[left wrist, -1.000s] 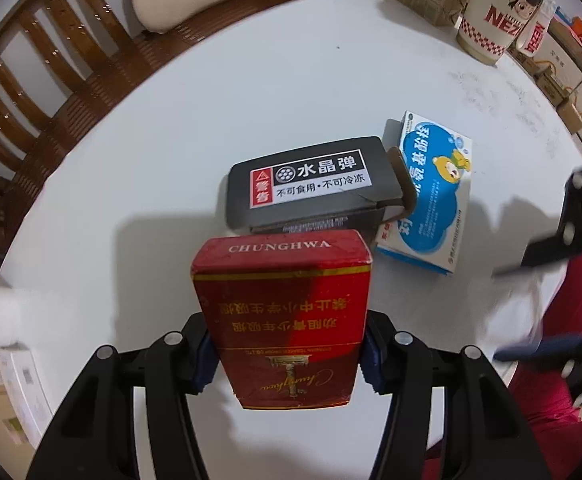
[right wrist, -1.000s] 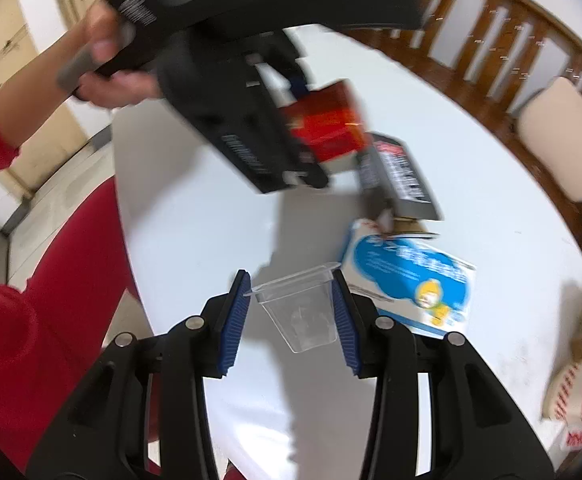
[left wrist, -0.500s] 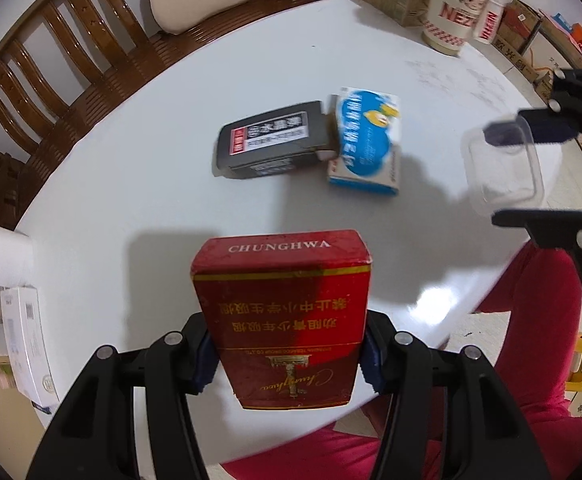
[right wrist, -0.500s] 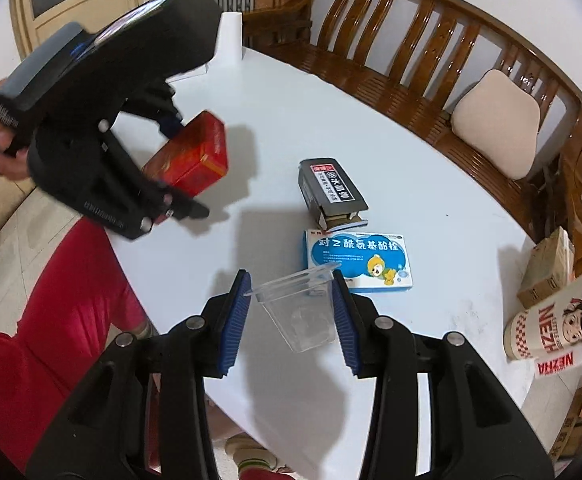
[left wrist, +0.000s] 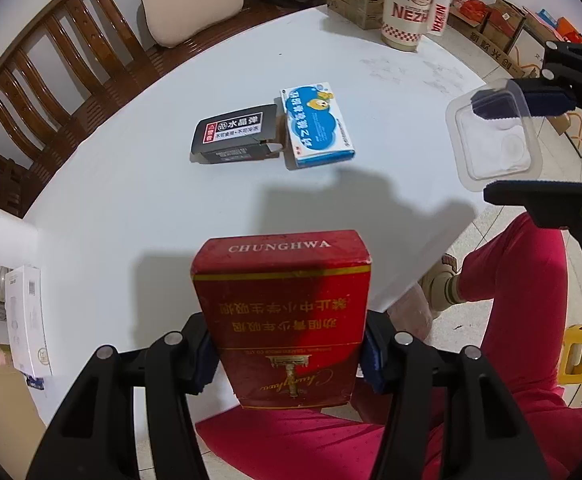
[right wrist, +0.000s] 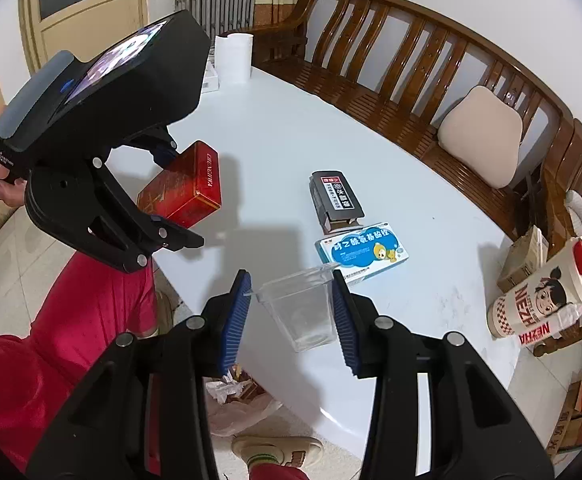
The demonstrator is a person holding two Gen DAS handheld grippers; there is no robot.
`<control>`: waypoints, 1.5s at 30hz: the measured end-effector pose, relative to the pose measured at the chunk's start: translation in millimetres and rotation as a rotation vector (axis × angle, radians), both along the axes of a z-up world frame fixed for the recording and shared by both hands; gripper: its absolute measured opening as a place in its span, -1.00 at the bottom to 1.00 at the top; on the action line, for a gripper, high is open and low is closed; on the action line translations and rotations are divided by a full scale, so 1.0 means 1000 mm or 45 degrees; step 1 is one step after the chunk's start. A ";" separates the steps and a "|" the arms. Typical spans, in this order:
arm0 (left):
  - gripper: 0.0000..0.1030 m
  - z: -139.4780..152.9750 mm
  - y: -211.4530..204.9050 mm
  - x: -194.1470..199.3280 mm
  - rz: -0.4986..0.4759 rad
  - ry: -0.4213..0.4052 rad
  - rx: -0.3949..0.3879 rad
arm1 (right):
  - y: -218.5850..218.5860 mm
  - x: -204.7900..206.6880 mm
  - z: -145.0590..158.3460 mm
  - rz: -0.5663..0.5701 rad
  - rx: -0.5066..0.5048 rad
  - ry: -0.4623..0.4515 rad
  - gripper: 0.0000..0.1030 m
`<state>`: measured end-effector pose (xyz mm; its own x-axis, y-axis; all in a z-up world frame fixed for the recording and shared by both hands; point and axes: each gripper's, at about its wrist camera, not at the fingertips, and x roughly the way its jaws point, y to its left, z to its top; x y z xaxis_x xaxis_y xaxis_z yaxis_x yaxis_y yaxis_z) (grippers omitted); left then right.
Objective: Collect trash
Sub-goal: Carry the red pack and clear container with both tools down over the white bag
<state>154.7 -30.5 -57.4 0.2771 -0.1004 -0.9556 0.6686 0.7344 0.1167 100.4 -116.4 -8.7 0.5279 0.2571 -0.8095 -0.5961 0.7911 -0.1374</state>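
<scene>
Our left gripper (left wrist: 287, 356) clamps the red cigarette pack (left wrist: 283, 312); our right gripper (right wrist: 291, 316) pinches the clear plastic cup (right wrist: 301, 308).

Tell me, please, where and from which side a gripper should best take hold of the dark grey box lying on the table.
Grip the dark grey box across its two long sides, near the middle, coming straight down from above. It lies flat on the table with its label up, so the narrow width suits the jaws. Keep away from the end with the opened flap, which touches the blue and white medicine box.
</scene>
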 end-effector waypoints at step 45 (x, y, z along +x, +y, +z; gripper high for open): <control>0.06 -0.105 -0.012 -0.090 -0.065 0.104 -0.006 | 0.020 -0.112 -0.091 0.000 0.010 0.167 -0.22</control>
<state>65.1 -42.1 -162.0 0.1925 -0.1168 -0.9743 0.7124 0.6995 0.0569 -11.8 -96.5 -99.3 0.4174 0.2641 -0.8695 -0.6086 0.7918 -0.0516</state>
